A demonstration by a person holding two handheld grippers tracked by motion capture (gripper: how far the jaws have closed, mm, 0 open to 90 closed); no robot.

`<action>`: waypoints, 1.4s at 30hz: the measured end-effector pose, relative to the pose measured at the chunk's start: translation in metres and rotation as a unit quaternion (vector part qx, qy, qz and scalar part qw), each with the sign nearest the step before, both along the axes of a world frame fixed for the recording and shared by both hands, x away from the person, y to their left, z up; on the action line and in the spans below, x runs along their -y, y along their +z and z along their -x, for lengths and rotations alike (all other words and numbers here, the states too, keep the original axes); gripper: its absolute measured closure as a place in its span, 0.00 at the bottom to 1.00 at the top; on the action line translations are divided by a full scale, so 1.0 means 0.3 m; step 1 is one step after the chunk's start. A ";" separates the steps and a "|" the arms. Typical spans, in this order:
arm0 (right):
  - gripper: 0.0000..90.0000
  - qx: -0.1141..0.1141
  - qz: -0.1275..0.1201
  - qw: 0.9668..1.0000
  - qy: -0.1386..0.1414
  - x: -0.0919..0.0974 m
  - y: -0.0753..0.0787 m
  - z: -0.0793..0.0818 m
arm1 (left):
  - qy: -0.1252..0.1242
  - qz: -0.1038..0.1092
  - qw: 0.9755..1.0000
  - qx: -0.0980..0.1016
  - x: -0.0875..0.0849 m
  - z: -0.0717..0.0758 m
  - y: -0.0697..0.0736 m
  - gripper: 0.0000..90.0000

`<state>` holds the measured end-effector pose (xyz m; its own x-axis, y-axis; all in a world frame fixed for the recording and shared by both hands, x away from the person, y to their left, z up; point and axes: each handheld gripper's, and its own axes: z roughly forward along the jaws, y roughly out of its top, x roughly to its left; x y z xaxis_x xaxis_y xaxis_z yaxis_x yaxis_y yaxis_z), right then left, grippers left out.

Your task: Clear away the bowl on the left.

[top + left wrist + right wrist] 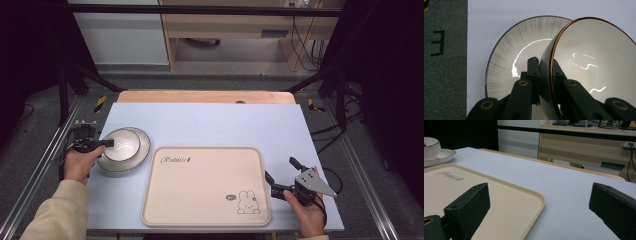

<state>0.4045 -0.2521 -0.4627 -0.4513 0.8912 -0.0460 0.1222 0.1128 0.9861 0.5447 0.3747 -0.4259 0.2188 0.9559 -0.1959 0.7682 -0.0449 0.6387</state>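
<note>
A white bowl (122, 144) with a brown rim sits on a white plate (141, 149) at the table's left. My left gripper (108, 143) is shut on the bowl's left rim; in the left gripper view one jaw is outside the bowl (589, 65) and one inside, with the plate (516, 52) beneath. A beige tray (200, 185) with a rabbit drawing lies in the middle front. My right gripper (281, 176) stands open at the tray's right edge, nothing between its jaws. In the right gripper view the tray (506, 195) corner lies between the jaws, with the bowl (431, 146) far left.
The table carries a pale blue mat (225, 125) with a wooden edge at the back. Metal frame rails run along both sides. Beyond the table stand a wooden desk and cables on the floor.
</note>
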 end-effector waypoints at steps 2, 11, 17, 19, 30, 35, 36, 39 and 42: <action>0.04 0.002 0.001 1.000 0.001 0.000 0.001 0.000 | 0.001 0.002 1.000 0.001 -0.002 0.002 0.001 0.92; 0.04 0.004 0.009 1.000 0.005 -0.004 0.000 -0.002 | -0.002 0.003 1.000 0.003 0.010 0.008 0.014 0.92; 0.04 0.008 0.005 1.000 0.003 0.001 0.003 -0.003 | -0.009 0.003 1.000 0.006 0.027 0.005 0.027 0.92; 0.04 0.008 0.005 1.000 0.003 0.004 0.003 -0.003 | -0.009 0.002 1.000 0.007 0.030 0.004 0.029 0.92; 0.04 0.010 0.006 1.000 0.003 0.001 0.003 -0.002 | -0.013 0.007 1.000 0.013 0.033 0.010 0.045 0.92; 0.04 0.009 0.006 1.000 0.003 0.001 0.003 -0.002 | -0.014 0.009 1.000 0.014 0.028 0.014 0.049 0.92; 0.04 0.010 0.007 1.000 0.003 0.002 0.003 -0.002 | -0.014 0.009 1.000 0.015 0.028 0.015 0.049 0.92; 0.04 0.010 0.006 1.000 0.003 0.002 0.004 -0.001 | -0.015 0.013 1.000 0.018 0.030 0.017 0.052 0.92; 0.04 0.010 0.006 1.000 0.003 0.002 0.004 -0.002 | -0.018 0.013 1.000 0.020 0.034 0.018 0.059 0.92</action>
